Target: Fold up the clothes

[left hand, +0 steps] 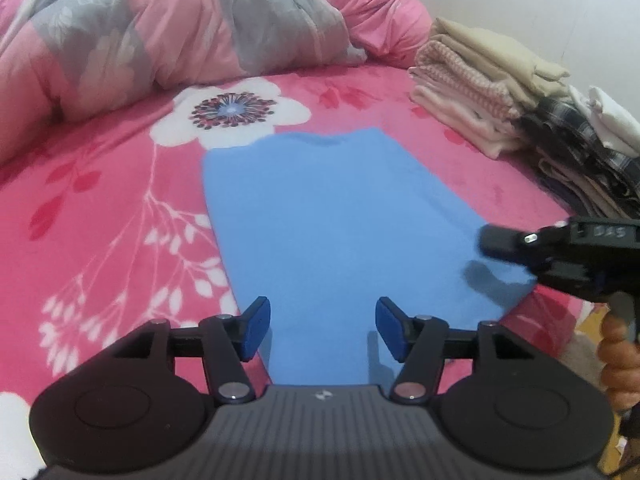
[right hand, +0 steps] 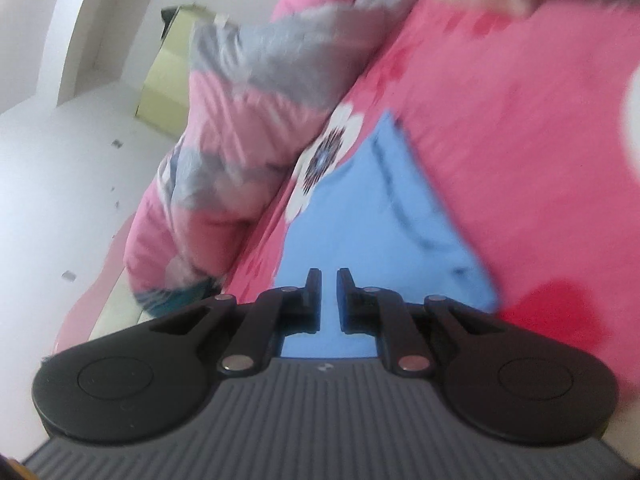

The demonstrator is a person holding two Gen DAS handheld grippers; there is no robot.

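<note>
While the left gripper (left hand: pixel 322 330) hangs nearest, its blue-padded jaws spread apart and empty, the near hem of a blue garment (left hand: pixel 340 224) lies just beyond it on a pink floral bedspread (left hand: pixel 120 208). The garment is flat and smooth, a long narrow panel with its neckline at the far end — the sides look already folded in, so what seems left is folding it end to end. At its near right corner sits the right gripper (left hand: pixel 496 240), jaws almost shut; in its own blurred view a thin gap shows with no cloth between them. Farther right, stacked folded clothes (left hand: pixel 480 92) wait — earlier work done, it appears. Farthest back lies a bunched pink and grey quilt (left hand: pixel 180 28).
</note>
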